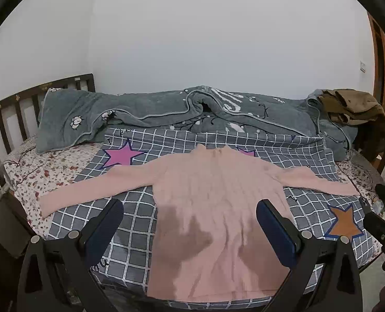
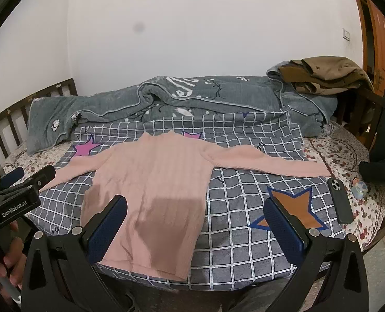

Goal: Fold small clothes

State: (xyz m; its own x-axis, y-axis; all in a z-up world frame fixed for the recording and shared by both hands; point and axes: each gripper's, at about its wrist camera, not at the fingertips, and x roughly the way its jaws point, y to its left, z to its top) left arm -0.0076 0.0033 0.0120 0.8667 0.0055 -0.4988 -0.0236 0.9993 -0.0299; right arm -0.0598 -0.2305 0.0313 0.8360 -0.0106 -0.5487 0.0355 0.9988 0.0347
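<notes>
Sweater [image 1: 218, 208] spread flat, face down or up unclear, on checked sheet [image 1: 130, 239] across bed [image 1: 36, 171], both sleeves stretched out sideways, hem nearest the cameras. Left tool [image 1: 190, 215] held above the hem end, fingers wide apart, gripping nothing. Right tool [image 2: 196, 215] likewise spread apart and empty, hovering over the sweater's right lower edge and the sheet beside it. No fold started yet, judging by the flat layout.

Likely first step: bring a sleeve across the body. Best done by pinching the cuff end of the right sleeve [image 2: 283, 163] low and close to the sheet, catching only the knit and not the sheet beneath. Lift just enough to clear, carry across in line with the shoulders, lay down without dragging the body out of square. Same on the left sleeve [image 1: 88, 189]. Soft ribbed knit probably stretches, so a gentle pull only.

Worth avoiding: phone [image 2: 340, 200] lying just beyond the right cuff, and rumpled grey quilt [image 2: 192, 96] behind the collar.
</notes>
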